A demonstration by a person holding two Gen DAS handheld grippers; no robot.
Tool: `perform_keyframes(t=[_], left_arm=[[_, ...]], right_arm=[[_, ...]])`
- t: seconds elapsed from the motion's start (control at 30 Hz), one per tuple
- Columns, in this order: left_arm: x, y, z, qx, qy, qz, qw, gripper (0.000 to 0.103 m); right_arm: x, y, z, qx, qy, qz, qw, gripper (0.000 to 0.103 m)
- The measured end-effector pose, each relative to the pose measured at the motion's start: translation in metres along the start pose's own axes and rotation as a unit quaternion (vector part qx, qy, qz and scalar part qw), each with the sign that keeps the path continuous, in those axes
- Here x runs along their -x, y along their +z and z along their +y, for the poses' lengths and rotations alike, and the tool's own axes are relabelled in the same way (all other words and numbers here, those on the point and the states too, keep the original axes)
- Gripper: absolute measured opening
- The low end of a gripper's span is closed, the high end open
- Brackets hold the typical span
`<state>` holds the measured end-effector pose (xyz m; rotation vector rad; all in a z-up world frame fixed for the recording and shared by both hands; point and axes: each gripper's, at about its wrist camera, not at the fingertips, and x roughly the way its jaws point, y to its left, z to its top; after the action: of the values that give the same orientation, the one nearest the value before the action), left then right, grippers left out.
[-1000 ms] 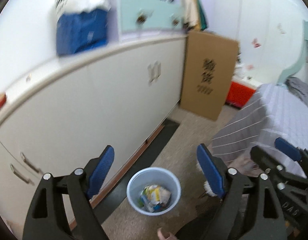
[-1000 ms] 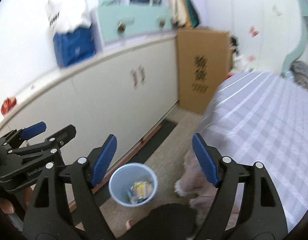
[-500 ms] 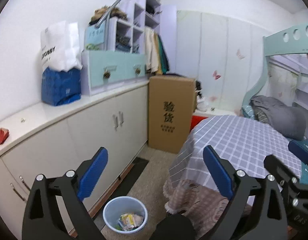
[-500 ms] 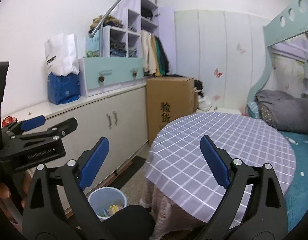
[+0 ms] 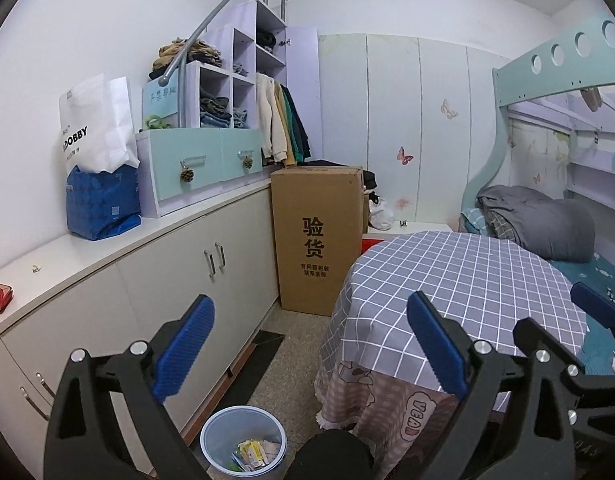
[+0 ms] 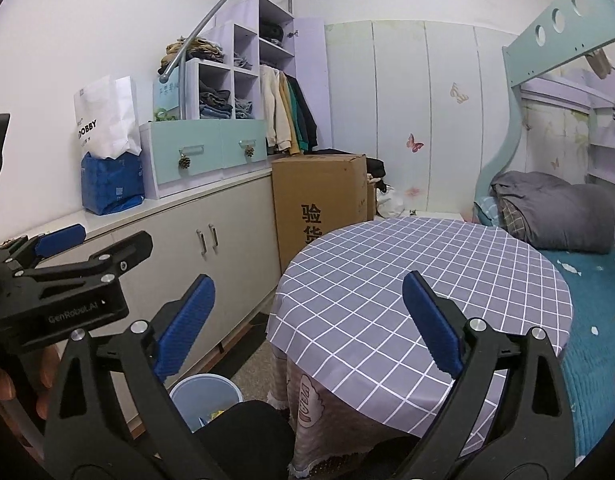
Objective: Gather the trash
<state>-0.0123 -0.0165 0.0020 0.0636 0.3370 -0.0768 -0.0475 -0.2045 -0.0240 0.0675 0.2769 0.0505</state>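
Note:
A pale blue bin [image 5: 243,420] stands on the floor below me, beside the cabinets, with crumpled wrappers [image 5: 254,452] in it. It also shows in the right wrist view [image 6: 205,390], partly hidden by a dark shape. My left gripper [image 5: 311,344] is open and empty, held high above the bin. My right gripper [image 6: 307,320] is open and empty, level with the round table [image 6: 419,280] covered by a grey checked cloth. The left gripper's body [image 6: 63,280] shows at the left of the right wrist view.
White low cabinets [image 5: 179,280] run along the left wall, with a blue bag [image 5: 103,204], drawers and shelves on top. A tall cardboard box [image 5: 319,236] stands behind the table. A bunk bed [image 6: 567,216] with a grey quilt is at the right.
Both grippers have tilted up from looking down at the bin to looking across the room. The bin has dropped to the bottom of both views. Both stay open and empty.

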Motion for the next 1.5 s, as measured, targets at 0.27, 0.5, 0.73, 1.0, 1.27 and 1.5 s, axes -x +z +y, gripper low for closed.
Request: perform_keyframes(t=[0.27,0.5,0.73,1.0,1.27,1.5], left_arm=[[-0.0019,-0.0007,-0.0026,0.0,-0.002,0.005,1.0,0.095],[-0.0035,0.0007,-0.0024,-0.002,-0.003,0.005,1.0,0.095],[-0.0029,0.0007,-0.0032,-0.001,-0.002,0.003,1.0,0.095],[-0.0019,0.0005,-0.0044,-0.002,-0.005,0.002,1.0,0.095],[-0.0011,0.0013,-0.0025,-0.002,-0.009,0.004,0.9999,0.095],[-0.0009,0.0006,-0.0005,-0.002,-0.012,0.007,0.9999,0.095]], right_arm=[[-0.0007,-0.0032,-0.0027,-0.006,-0.004,0.005,1.0,0.093],[-0.002,-0.003,-0.0029,-0.006,-0.003,0.007,1.0,0.093],[-0.0029,-0.0033,-0.0031,-0.008,-0.001,0.009,1.0,0.093],[-0.0031,-0.0027,-0.0035,-0.008,-0.001,0.01,1.0,0.093],[-0.0019,-0.0041,-0.0035,-0.009,0.001,0.012,1.0,0.093],[-0.002,-0.0058,-0.0044,-0.011,0.001,0.016,1.0,0.093]])
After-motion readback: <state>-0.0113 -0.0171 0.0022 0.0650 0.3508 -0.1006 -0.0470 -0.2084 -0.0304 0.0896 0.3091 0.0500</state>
